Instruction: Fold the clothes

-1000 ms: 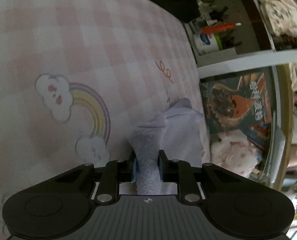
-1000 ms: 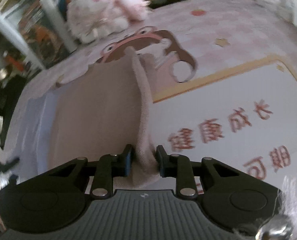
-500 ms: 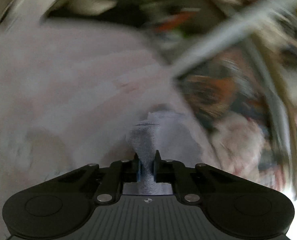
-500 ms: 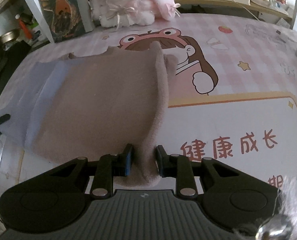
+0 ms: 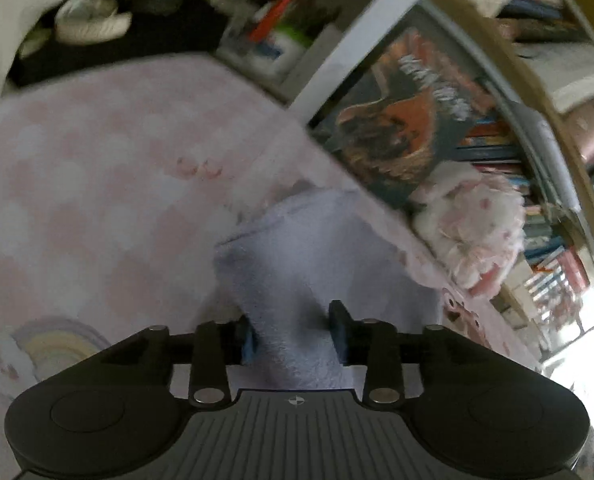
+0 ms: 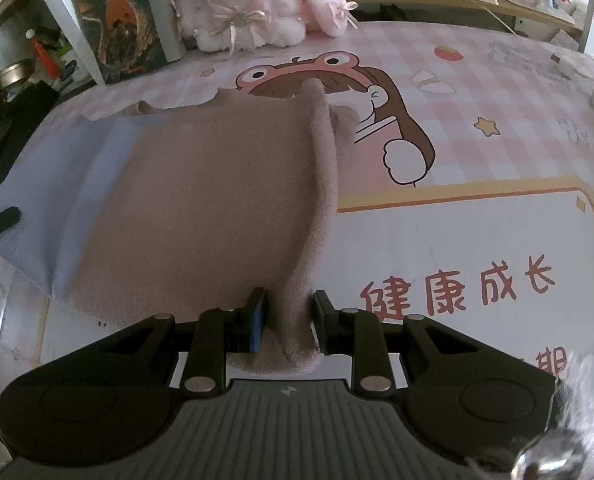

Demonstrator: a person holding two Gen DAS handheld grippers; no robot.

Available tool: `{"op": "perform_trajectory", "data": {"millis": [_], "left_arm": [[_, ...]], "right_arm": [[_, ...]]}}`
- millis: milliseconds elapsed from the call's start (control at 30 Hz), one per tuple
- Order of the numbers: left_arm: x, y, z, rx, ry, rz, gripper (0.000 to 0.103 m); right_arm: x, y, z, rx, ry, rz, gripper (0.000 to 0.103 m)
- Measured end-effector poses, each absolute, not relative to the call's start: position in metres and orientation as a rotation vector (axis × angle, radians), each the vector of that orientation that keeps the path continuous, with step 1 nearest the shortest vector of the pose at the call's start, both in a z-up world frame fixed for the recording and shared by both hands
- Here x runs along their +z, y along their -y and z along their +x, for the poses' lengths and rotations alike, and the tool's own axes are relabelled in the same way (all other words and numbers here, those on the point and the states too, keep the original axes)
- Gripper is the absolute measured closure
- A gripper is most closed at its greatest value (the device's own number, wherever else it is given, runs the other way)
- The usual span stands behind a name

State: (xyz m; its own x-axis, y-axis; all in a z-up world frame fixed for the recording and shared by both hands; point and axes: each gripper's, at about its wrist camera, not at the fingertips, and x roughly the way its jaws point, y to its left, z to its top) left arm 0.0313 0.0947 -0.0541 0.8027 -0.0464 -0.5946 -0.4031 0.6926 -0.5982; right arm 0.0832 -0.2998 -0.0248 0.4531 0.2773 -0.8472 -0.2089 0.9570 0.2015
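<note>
Garment (image 6: 201,200): flat on tabletop (image 6: 477,128), left of centre.
Plush toy (image 6: 257,4): at far tabletop edge, behind garment.
Book (image 6: 121,20): upright, left of plush toy.
Right gripper (image 6: 288,316): at garment's near edge.

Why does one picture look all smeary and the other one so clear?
Left wrist view: smeared by motion blur, the books and pink checked mat streaky, with white glare at the right edge. Right wrist view: sharp and evenly lit, the plush bunny crisp; the fisheye lens bends the edges.
</note>
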Motion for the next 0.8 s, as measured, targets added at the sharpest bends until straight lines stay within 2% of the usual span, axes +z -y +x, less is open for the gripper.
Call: {"op": "perform_trajectory", "data": {"millis": [100, 133, 167, 267, 367, 433, 800], "left_arm": [[-0.059, -0.099, 0.031, 0.237, -0.591, -0.892, 0.071], [-0.06, -0.1, 0.031, 0.244, -0.584, -0.911, 0.074], [-0.06, -0.1, 0.031, 0.248, -0.58, -0.92, 0.084], [-0.059, -0.1, 0.03, 0.242, -0.573, -0.922, 0.088], [-0.054, -0.098, 0.029, 0.232, -0.565, -0.906, 0.089], [-0.051, -0.097, 0.031, 0.236, -0.569, -0.894, 0.089], [-0.042, -0.078, 0.036, 0.321, -0.558, -0.813, 0.089]], "right_arm": [[-0.025, 0.299, 0.083, 0.298, -1.056, 0.065, 0.08], [-0.025, 0.299, 0.082, 0.297, -1.056, 0.064, 0.079], [-0.025, 0.299, 0.082, 0.297, -1.055, 0.064, 0.079], [-0.025, 0.3, 0.082, 0.295, -1.054, 0.067, 0.079], [-0.023, 0.303, 0.085, 0.281, -1.054, 0.068, 0.065], [-0.017, 0.306, 0.092, 0.283, -1.035, 0.052, 0.063], [-0.002, 0.297, 0.178, 0.362, -0.915, -0.119, 0.062]]}}
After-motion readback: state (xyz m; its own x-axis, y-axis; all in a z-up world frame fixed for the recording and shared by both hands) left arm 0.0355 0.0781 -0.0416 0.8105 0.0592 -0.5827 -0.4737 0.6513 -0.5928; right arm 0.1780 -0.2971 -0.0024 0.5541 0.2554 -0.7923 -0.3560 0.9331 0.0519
